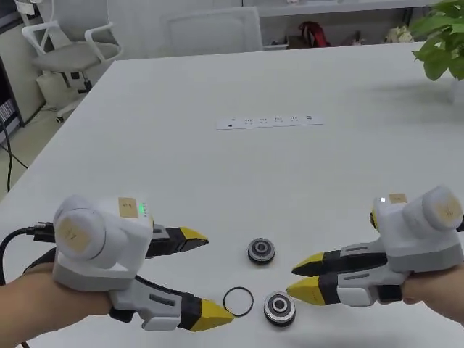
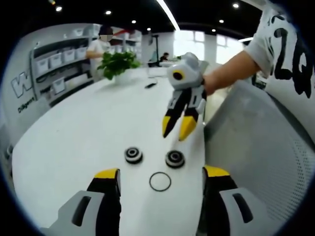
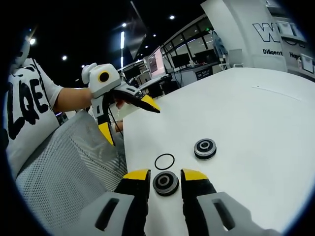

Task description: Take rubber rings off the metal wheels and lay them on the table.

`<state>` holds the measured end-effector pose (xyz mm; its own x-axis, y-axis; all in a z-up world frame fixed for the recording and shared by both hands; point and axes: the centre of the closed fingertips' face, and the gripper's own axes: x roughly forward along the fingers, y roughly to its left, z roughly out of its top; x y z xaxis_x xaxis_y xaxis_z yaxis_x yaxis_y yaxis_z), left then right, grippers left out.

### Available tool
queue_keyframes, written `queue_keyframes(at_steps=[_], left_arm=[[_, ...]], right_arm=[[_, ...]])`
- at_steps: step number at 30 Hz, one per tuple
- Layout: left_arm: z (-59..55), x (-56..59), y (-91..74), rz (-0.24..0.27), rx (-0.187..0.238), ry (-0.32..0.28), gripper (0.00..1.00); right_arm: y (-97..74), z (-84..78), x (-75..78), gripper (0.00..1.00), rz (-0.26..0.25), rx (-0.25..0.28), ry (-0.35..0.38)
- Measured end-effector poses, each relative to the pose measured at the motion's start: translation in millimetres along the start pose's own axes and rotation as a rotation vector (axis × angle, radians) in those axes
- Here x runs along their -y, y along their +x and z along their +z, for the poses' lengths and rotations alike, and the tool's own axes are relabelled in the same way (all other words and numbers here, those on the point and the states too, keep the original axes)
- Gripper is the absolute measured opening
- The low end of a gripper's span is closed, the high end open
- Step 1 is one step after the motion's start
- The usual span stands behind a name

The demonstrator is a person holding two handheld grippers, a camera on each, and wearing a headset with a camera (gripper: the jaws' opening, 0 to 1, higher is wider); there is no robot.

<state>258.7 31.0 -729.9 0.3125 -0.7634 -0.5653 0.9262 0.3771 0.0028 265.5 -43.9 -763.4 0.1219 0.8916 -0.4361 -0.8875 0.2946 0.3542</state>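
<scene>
- Spanning the scene, the white table is used for laying rings.
- The left gripper is spread wide, empty, near left.
- The right gripper is parted, nothing grasped; the nearer metal wheel should be pinched squarely.
- One rubber ring is laid just left of it.

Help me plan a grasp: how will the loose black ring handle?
The ring looks thin and lies flat on the table, so it is probably light, floppy and awkward to get under. Flat, it seems unlikely to roll.
</scene>
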Motion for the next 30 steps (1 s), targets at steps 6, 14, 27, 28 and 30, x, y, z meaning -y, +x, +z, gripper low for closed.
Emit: queue_keyframes(at_steps=[6, 14, 27, 28, 30], left_arm=[[3.1, 1.0, 9.4, -0.021, -0.001, 0.004, 0.66], [3.8, 5.6, 22.2, -0.049, -0.008, 0.0, 0.62], [-5.0, 13.0, 40.8, -0.087, -0.048, -0.023, 0.55], [-5.6, 13.9, 42.0, -0.09, -0.05, -0.023, 0.54], [-6.4, 15.6, 45.0, -0.094, -0.054, -0.027, 0.54]], right_arm=[[1.0, -13.2, -1.9, 0.22, -0.001, -0.034, -0.022], [3.4, -30.7, -2.8, 0.23, -0.008, -0.08, -0.051], [9.0, -43.6, 3.7, 0.2, -0.03, -0.088, -0.068], [9.3, -43.9, 4.2, 0.19, -0.03, -0.086, -0.067], [9.8, -43.7, 5.0, 0.19, -0.034, -0.082, -0.069]])
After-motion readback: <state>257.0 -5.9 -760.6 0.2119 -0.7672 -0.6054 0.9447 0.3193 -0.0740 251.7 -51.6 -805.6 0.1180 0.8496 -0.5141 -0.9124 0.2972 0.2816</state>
